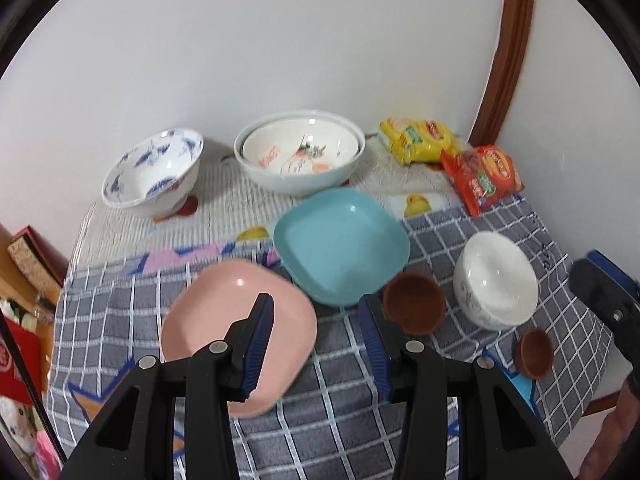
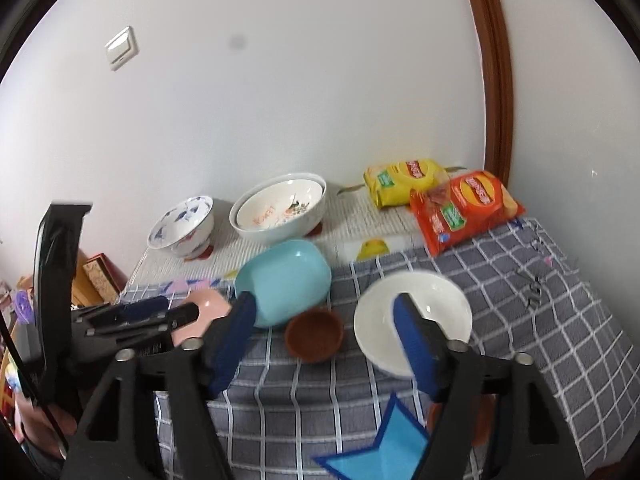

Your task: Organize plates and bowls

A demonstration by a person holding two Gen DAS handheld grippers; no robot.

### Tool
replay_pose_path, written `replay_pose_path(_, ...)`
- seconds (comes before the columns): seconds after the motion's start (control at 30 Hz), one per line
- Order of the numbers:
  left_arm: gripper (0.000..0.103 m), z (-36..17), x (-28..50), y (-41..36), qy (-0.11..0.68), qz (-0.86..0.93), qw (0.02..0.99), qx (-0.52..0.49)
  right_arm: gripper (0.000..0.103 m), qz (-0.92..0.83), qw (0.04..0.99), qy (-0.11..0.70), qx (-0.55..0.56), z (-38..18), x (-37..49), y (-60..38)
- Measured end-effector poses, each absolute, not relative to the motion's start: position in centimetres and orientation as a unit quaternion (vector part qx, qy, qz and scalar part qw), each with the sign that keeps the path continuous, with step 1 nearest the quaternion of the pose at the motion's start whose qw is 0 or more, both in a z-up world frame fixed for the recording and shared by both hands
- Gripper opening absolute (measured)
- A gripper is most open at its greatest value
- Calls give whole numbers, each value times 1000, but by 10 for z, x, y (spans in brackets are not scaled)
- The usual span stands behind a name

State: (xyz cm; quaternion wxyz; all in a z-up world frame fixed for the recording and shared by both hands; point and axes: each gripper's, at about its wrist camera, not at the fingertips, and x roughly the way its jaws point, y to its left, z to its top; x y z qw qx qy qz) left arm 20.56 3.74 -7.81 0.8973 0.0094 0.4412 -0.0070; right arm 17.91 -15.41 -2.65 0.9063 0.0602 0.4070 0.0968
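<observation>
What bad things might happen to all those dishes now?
The teal plate leans on the pink plate, so lifting the pink one might tip or slide it. The small brown dish sits near the table's front edge, where a bump from the open right gripper might knock it off. The open left gripper may clip the larger brown dish.

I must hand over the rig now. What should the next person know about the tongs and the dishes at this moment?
Left tongs: open, empty, over the pink plate.
Right tongs: open, empty, between the larger brown saucer and the white bowl.
Blue plate lies behind the pink one, apart. A smaller brown saucer sits near the front edge.
At the wall: blue-patterned bowl, and a printed bowl nested in the large pale bowl.
Done: that one nesting only.
Left: stack the plates, saucers and remaining bowls.
</observation>
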Motion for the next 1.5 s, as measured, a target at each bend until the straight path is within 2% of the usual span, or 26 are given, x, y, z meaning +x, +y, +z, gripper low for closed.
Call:
replay_pose_path(0.07,42,-72,212,40,433,-4,901,18,72,122,894,429,46,-23,200,-144)
replay_pose_path(0.3,42,-63,244,47,421,0,907,24,72,159,893,419,37,-25,247,-109)
replay_pose_path(0.63,44,-105,300,71,451,19,892,8,72,156,898,409,50,-73,295,-90)
replay_pose_path(0.77,44,-127,316,68,463,9,886,12,72,132,884,444,69,-105,311,-103)
replay_pose_path(1.1,44,-145,321,71,480,4,877,15,72,105,879,454,96,-140,308,-121)
replay_pose_path(1.5,47,-156,322,57,492,9,870,29,72,85,883,461,29,-146,304,-104)
